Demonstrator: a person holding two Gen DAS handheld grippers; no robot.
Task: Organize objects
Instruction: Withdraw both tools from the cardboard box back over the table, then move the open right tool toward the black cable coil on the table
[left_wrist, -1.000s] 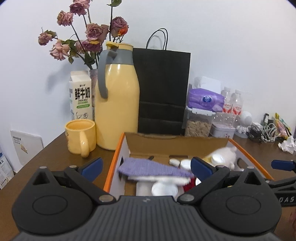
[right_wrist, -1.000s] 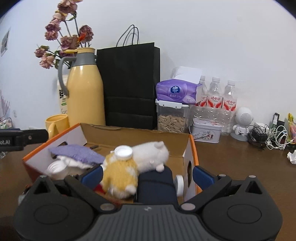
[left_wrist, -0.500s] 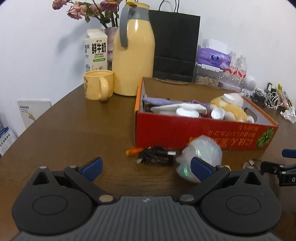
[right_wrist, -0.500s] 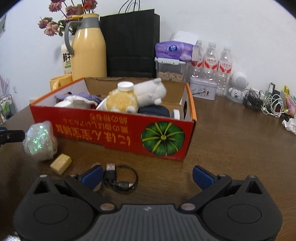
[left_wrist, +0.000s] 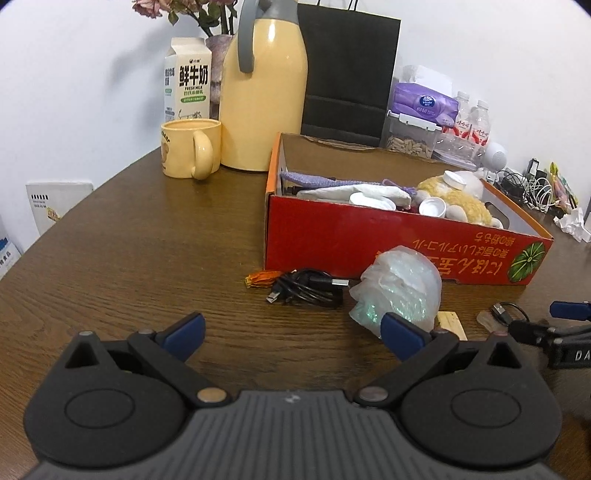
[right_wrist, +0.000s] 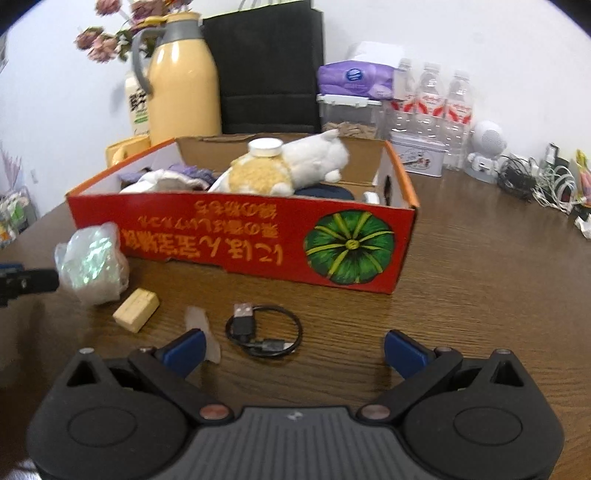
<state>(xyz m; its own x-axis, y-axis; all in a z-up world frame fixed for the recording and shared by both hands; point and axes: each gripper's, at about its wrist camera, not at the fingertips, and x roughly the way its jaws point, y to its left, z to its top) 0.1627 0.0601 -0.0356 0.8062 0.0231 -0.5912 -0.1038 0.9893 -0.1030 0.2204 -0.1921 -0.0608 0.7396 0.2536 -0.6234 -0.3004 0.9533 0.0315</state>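
Note:
A red cardboard box (left_wrist: 388, 243) (right_wrist: 258, 236) holds a plush toy (right_wrist: 280, 170), a purple cloth (left_wrist: 314, 181) and white caps. In front of it on the table lie a crumpled plastic bag (left_wrist: 400, 291) (right_wrist: 92, 264), a black cable bundle (left_wrist: 306, 290), an orange scrap (left_wrist: 260, 277), a coiled USB cable (right_wrist: 264, 330), a tan block (right_wrist: 136, 309) and a clear strip (right_wrist: 201, 325). My left gripper (left_wrist: 291, 334) is open and empty, low over the table before the bag. My right gripper (right_wrist: 293, 349) is open and empty, just short of the USB cable.
Behind the box stand a yellow thermos (left_wrist: 264, 96), yellow mug (left_wrist: 190, 153), milk carton (left_wrist: 188, 79), black paper bag (left_wrist: 347, 70), tissue pack (right_wrist: 354, 79), water bottles (right_wrist: 430, 99) and a tin (right_wrist: 417, 157). Tangled cables (right_wrist: 539, 181) lie at the far right.
Both grippers have drawn back from over the box and come down low over the table in front of it. Both stay open and empty.

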